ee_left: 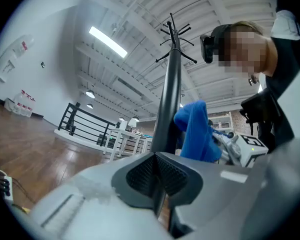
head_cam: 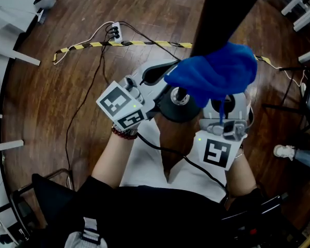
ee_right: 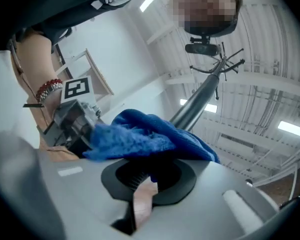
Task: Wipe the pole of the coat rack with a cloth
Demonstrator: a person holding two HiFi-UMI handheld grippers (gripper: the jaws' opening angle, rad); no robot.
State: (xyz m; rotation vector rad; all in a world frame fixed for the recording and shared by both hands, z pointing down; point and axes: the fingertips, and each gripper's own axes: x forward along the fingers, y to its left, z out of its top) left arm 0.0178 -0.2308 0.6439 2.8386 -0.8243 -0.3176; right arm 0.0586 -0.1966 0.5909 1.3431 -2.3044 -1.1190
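Observation:
The coat rack's black pole rises from its round dark base on the wood floor. My left gripper reaches in from the left and is shut on the pole low down, just above the base. My right gripper is shut on a blue cloth, which bunches against the pole's right side and hides the fingertips. In the left gripper view the cloth hangs right of the pole. In the right gripper view the cloth drapes over the jaws, with the pole behind it.
A white power strip with cables and a yellow-black tape line lie on the floor beyond the base. White furniture legs stand at the left. Another person's shoe and a black stand are at the right.

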